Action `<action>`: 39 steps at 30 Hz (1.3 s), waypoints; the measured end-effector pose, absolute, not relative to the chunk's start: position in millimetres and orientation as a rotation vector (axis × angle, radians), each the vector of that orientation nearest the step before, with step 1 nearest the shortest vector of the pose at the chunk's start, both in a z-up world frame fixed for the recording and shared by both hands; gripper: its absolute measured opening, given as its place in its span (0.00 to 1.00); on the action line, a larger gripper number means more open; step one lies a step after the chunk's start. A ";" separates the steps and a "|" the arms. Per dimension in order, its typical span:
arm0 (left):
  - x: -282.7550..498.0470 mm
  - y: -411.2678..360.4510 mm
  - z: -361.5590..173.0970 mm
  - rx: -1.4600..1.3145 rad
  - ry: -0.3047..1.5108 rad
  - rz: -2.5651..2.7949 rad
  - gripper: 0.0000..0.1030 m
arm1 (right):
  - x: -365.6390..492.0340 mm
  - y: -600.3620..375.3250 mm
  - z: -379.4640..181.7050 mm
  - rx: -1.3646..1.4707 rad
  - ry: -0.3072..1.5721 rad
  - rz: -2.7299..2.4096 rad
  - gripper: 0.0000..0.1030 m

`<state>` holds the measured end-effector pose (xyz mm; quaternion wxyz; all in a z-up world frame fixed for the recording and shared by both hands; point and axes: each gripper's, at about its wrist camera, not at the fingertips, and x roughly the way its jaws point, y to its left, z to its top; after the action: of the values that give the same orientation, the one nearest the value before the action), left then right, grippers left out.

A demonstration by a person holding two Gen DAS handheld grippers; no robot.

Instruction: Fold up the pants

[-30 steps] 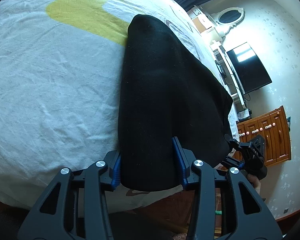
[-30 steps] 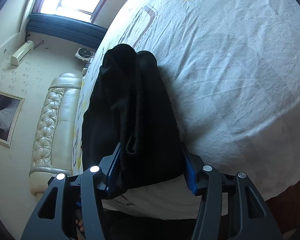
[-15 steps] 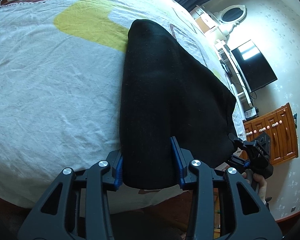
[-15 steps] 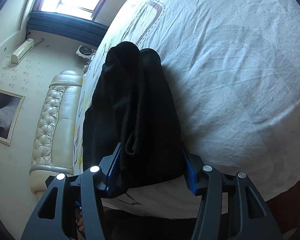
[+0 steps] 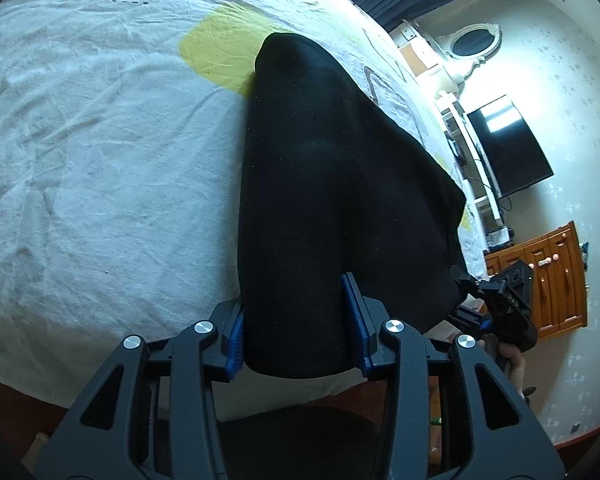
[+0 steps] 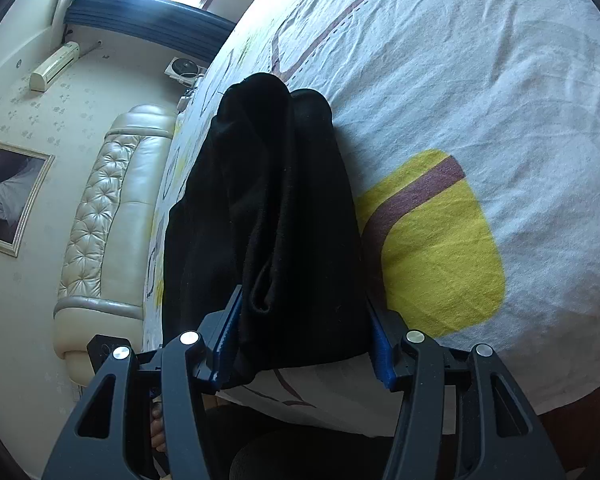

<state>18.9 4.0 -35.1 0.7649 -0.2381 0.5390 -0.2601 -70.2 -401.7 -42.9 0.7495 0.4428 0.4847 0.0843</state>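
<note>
Black pants [image 5: 320, 180] lie lengthwise on the bed, their near end lifted at the bed's edge. My left gripper [image 5: 296, 320] has its blue pads against both sides of one folded leg, and its jaws are opening with the cloth between them. In the right wrist view the pants [image 6: 260, 200] show bunched folds. My right gripper [image 6: 304, 332] grips that end the same way, jaws also opening on the cloth. Beyond the pants' corner, the left wrist view shows the right gripper [image 5: 496, 304] with a hand under it.
A white sheet [image 5: 100, 160] with yellow and brown patches [image 6: 432, 248] covers the bed. A padded headboard [image 6: 104, 208] stands at the left. A TV [image 5: 508, 148] and a wooden cabinet [image 5: 548, 276] stand along the right wall. The floor lies below the near bed edge.
Both grippers have moved across the bed with the pants' end still between their pads. A yellow patch with a brown stripe now lies right beside the pants in the right wrist view.
</note>
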 end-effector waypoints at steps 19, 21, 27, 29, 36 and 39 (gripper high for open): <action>90.8 5.7 -55.4 -0.659 1.157 -0.636 0.70 | -21.1 -417.7 -48.8 1.002 0.998 0.291 0.75; 91.7 1.4 -55.3 -0.653 1.133 -0.652 0.54 | -16.2 -408.2 -46.9 0.948 1.018 0.305 0.62; 86.0 -2.0 -53.1 -0.581 1.124 -0.612 0.29 | -17.3 -398.1 -45.8 0.900 1.023 0.294 0.49; 83.4 -0.5 -47.5 -0.557 1.118 -0.601 0.26 | -17.1 -394.5 -43.5 0.904 1.014 0.292 0.49; 82.5 28.6 -32.8 -0.504 1.095 -0.525 0.25 | 1.2 -359.7 -43.6 0.910 1.030 0.354 0.49; 80.2 49.0 -30.2 -0.514 1.091 -0.488 0.25 | 10.4 -339.2 -44.3 0.893 1.044 0.391 0.49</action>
<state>80.2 49.0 -30.2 0.7959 -0.2390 0.5078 -0.2271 10.4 -339.2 -44.3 0.7557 0.4096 0.4786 0.1793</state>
